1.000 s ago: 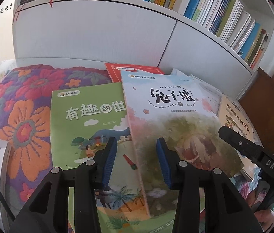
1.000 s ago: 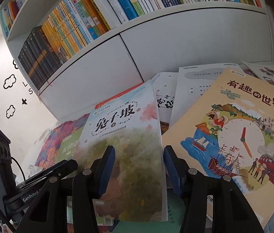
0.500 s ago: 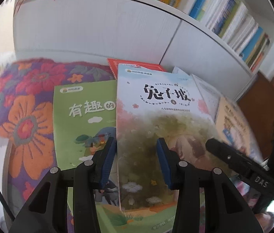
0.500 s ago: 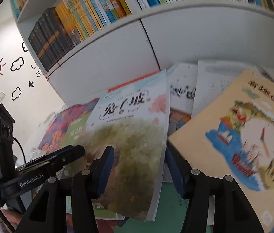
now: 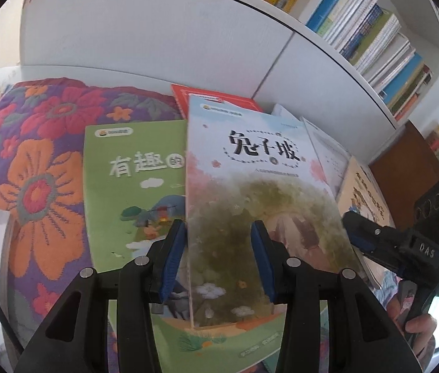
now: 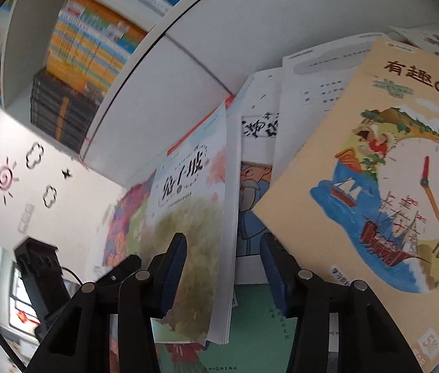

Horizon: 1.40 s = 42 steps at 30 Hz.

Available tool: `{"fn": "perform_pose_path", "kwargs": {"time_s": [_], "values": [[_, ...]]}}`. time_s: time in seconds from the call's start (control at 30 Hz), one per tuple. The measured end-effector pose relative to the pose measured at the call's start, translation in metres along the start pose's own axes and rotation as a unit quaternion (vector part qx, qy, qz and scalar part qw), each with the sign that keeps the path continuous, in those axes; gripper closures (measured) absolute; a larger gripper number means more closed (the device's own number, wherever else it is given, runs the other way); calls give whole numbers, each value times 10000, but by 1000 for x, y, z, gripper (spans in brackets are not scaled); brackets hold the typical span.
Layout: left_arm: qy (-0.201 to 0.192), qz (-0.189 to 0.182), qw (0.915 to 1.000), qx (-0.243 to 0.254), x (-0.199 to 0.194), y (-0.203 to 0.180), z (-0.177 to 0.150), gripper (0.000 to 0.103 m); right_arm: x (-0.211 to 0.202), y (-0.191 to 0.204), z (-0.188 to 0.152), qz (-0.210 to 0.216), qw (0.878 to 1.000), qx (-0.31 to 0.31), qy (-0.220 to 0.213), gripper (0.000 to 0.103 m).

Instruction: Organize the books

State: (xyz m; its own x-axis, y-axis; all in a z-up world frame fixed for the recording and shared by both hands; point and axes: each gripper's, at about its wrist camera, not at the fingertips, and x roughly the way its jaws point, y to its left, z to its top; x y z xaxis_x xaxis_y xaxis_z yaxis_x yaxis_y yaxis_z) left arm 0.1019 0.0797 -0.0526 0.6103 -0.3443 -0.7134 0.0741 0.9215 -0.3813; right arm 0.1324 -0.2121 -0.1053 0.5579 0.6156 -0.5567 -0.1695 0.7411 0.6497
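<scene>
A pale picture book with a flowery cover (image 5: 250, 186) is tilted up on its left edge, above a green book (image 5: 126, 192). My left gripper (image 5: 218, 259) is open, its blue pads on either side of the book's lower left edge. My right gripper (image 6: 222, 276) is open too, its jaws straddling the same book's (image 6: 191, 223) page edge. In the left wrist view the right gripper (image 5: 375, 242) reaches in at the book's right side. A tan clock-cover book (image 6: 390, 171) lies to the right.
A white bookcase (image 5: 163, 40) with full shelves of upright books (image 5: 371, 25) stands right behind the pile. A flowered quilt (image 5: 26, 168) lies left. White worksheets (image 6: 306, 87) and a red book (image 5: 210, 96) lie under the pile. A brown cabinet (image 5: 406, 168) stands at the right.
The flowery book has swung left and tipped up onto its left edge, now covering more of the green book. Both grippers moved closer around its edges; the right wrist rolled.
</scene>
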Motion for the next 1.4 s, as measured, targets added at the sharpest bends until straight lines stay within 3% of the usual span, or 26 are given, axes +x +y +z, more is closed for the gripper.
{"fn": "perform_pose_path", "kwargs": {"time_s": [0.1, 0.17, 0.27, 0.67, 0.8, 1.07, 1.33, 1.4], "values": [[-17, 29, 10000, 72, 0, -2, -1, 63, 6, 12, -5, 73, 9997, -193, 100, 55], [14, -74, 10000, 54, 1, 0, 0, 63, 4, 16, -8, -135, 9996, -238, -73, 55], [43, -167, 9999, -8, 0, 3, 1, 63, 6, 20, -8, -218, 9988, -430, 11, 55], [238, -43, 9997, 22, -8, -4, -7, 63, 8, 33, -7, -496, 9971, -512, 268, 52], [428, 51, 9986, 302, -16, -12, -18, 62, 2, 39, -15, -549, 9959, -640, 321, 52], [708, -47, 9967, 391, -41, -15, -50, 62, -26, 36, -47, -295, 9973, -446, 500, 52], [912, -160, 9946, 459, -73, -12, -98, 62, -55, 46, -93, -366, 9934, -675, 848, 53], [943, -28, 9947, 396, -70, -6, -100, 62, -60, 47, -96, -384, 9937, -694, 788, 53]]}}
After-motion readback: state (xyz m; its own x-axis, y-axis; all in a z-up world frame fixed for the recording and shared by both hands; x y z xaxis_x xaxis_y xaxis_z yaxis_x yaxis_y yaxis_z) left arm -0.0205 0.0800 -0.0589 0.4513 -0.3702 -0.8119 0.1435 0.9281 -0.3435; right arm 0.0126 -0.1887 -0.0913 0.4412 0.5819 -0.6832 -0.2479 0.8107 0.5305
